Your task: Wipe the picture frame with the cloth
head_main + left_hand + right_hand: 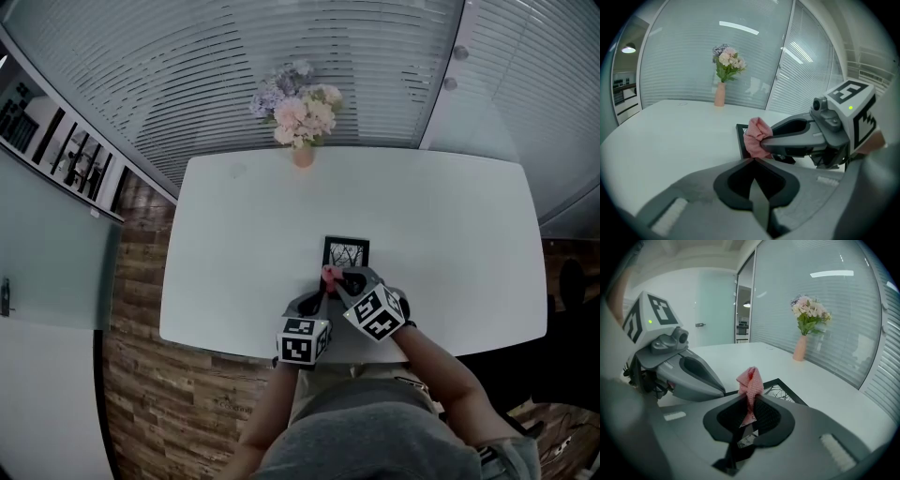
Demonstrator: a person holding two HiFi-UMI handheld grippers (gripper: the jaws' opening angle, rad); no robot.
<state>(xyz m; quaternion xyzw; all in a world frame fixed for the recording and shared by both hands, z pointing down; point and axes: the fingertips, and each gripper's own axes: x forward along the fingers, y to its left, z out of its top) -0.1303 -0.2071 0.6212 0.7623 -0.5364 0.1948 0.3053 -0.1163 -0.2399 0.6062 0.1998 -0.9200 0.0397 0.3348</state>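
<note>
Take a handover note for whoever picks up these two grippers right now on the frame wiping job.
Right gripper: shut on the pink cloth, which is at the near edge of the picture frame.
Left gripper: shut, empty, close beside the right one.
The frame is on the white table, towards its front edge.
Done: cloth gripped and at the frame. How much is wiped cannot be told.
Left: wipe across the frame.

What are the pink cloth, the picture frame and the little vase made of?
Cloth: soft pink woven fabric; its mesh weave and folds show.
Picture frame: matte black, wood or plastic, unclear.
Vase: smooth pale pink, probably ceramic.
</note>
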